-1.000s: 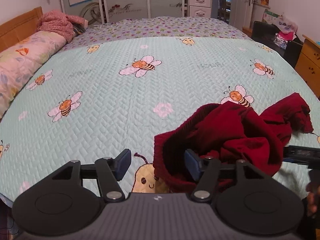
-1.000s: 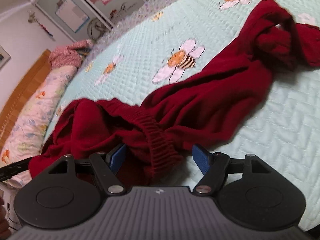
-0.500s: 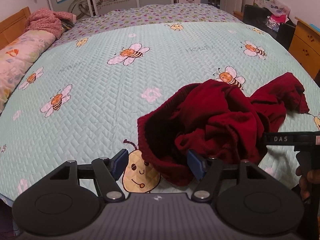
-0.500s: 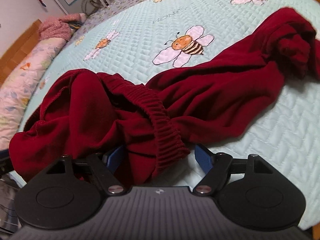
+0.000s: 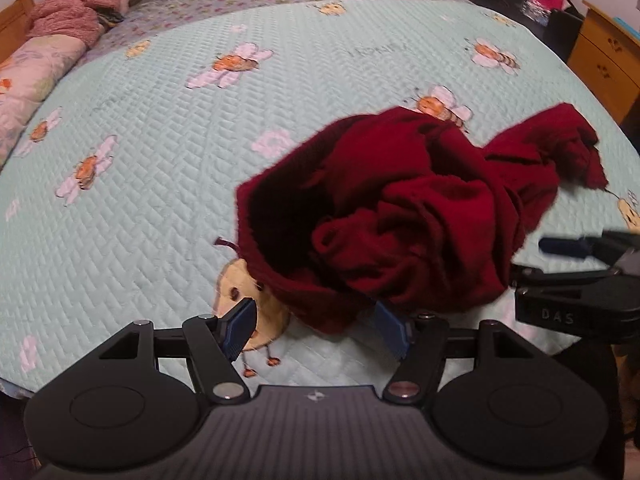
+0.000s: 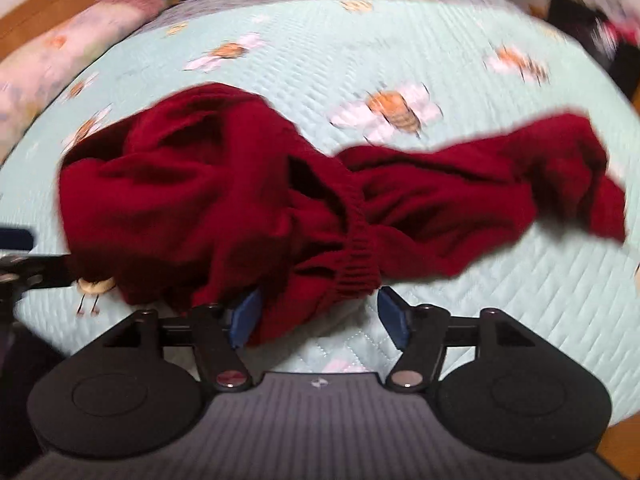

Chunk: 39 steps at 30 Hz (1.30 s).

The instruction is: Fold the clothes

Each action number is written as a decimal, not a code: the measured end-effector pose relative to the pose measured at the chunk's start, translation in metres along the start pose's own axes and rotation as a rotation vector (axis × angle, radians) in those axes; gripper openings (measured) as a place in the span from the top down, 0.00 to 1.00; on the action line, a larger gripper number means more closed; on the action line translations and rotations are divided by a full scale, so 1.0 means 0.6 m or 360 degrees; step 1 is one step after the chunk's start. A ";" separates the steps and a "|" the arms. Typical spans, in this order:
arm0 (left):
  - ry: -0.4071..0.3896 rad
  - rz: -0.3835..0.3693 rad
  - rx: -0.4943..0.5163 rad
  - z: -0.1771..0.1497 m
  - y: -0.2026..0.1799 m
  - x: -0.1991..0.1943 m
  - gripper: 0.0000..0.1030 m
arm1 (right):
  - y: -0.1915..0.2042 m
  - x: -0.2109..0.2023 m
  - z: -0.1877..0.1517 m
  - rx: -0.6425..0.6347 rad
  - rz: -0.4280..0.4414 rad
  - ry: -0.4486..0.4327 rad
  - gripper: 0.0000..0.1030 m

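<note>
A dark red pair of trousers (image 5: 420,216) lies crumpled on the pale green bee-print quilt (image 5: 168,152) near the bed's front edge. My left gripper (image 5: 316,326) stands open just in front of the heap's open end; the cloth's lower edge reaches between the fingers, close to the right pad (image 5: 394,334). In the blurred right wrist view the trousers (image 6: 224,200) show their ribbed elastic waistband (image 6: 356,248). My right gripper (image 6: 320,316) has its jaws closing, with the waistband fold between them and the right pad apart from it. The right gripper (image 5: 576,280) also shows at the left view's right edge.
A floral pillow (image 5: 36,76) and a pink blanket (image 5: 68,16) lie by the wooden headboard at far left. A wooden drawer unit (image 5: 608,60) stands beside the bed at right. Wardrobe doors stand beyond the purple-dotted far end of the bed.
The left gripper has come lower and closer to the trousers. The right gripper has rolled level and drawn back, so the whole garment now shows, and its jaws have narrowed slightly.
</note>
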<state>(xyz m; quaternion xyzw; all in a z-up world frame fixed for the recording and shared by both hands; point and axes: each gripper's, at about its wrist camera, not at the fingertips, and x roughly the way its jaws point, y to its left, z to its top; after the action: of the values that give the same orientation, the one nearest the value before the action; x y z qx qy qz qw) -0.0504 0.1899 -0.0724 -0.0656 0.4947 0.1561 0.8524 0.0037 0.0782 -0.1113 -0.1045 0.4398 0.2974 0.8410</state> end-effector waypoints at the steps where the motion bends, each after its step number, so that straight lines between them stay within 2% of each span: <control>1: 0.0005 -0.0011 0.0004 -0.001 -0.003 -0.001 0.34 | -0.009 -0.007 0.002 0.0018 -0.0006 -0.0024 0.30; 3: 0.0008 -0.0023 0.0012 -0.003 -0.007 -0.001 0.34 | -0.036 -0.017 0.008 0.0096 -0.0012 -0.0065 0.26; 5: 0.0014 -0.0023 0.0025 0.000 -0.015 0.000 0.34 | -0.089 -0.016 0.016 0.0285 -0.0002 -0.0088 0.26; 10: 0.0061 0.0004 0.0057 0.025 -0.044 0.013 0.34 | -0.157 0.004 0.052 0.0406 -0.0278 -0.0009 0.26; 19: 0.0257 0.0133 -0.0001 0.057 -0.064 0.020 0.34 | -0.092 -0.013 0.081 0.0056 -0.0239 0.0169 0.25; 22: 0.0289 0.0144 -0.0020 0.055 -0.063 0.020 0.34 | -0.074 -0.020 0.086 -0.0024 -0.0227 0.0172 0.25; 28: 0.0346 0.0149 -0.0056 0.046 -0.059 0.025 0.34 | -0.056 -0.024 0.092 -0.0074 -0.0201 0.0178 0.24; 39: 0.0356 0.0148 -0.0055 0.050 -0.060 0.030 0.34 | -0.051 -0.021 0.088 -0.0073 -0.0171 0.0186 0.24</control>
<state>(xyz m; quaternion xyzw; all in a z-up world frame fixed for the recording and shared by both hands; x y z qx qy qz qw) -0.0057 0.1674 -0.0744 -0.0743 0.5865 0.1958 0.7824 0.0524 0.0715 -0.0725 -0.1643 0.4751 0.2552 0.8259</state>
